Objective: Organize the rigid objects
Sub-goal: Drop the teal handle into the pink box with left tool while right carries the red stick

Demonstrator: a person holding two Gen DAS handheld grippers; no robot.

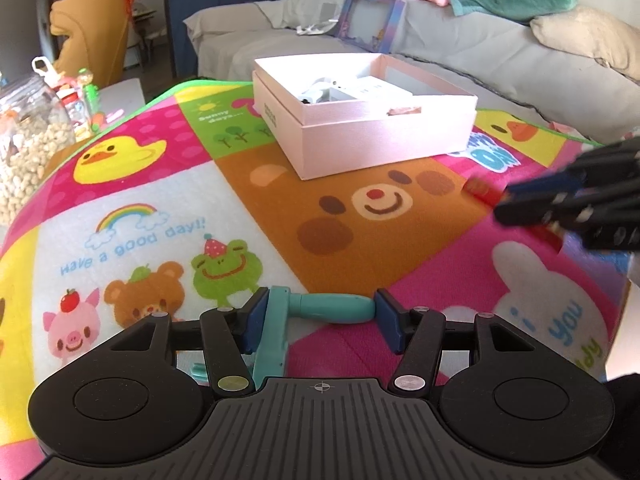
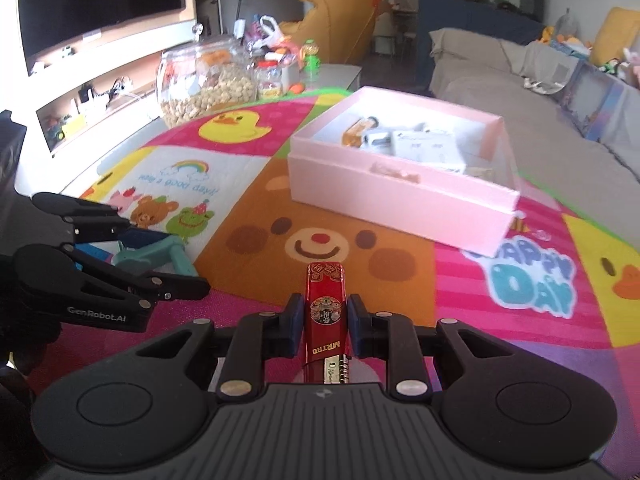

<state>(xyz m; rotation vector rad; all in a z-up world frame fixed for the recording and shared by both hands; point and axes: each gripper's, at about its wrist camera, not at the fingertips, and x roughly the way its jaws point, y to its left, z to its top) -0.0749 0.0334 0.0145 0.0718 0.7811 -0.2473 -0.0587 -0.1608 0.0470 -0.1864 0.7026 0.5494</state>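
Observation:
My left gripper [image 1: 316, 312] is shut on a teal plastic tool [image 1: 320, 309], held crosswise between its blue pads above the cartoon mat. My right gripper [image 2: 324, 314] is shut on a red harmonica [image 2: 325, 312] that points forward. An open pink box [image 1: 360, 120] stands on the mat ahead; it also shows in the right wrist view [image 2: 400, 196] and holds several small items. The right gripper [image 1: 560, 204] appears blurred at the right of the left wrist view with the red harmonica [image 1: 480, 191]. The left gripper [image 2: 132, 256] with the teal tool [image 2: 156, 254] shows at the left of the right wrist view.
A colourful cartoon mat [image 1: 360, 216] covers the table. A glass jar of nuts [image 2: 204, 80] and small bottles [image 2: 272, 78] stand at the table's far left. A grey sofa [image 1: 480, 40] with toys lies behind the box. A TV [image 2: 100, 4] is at the left.

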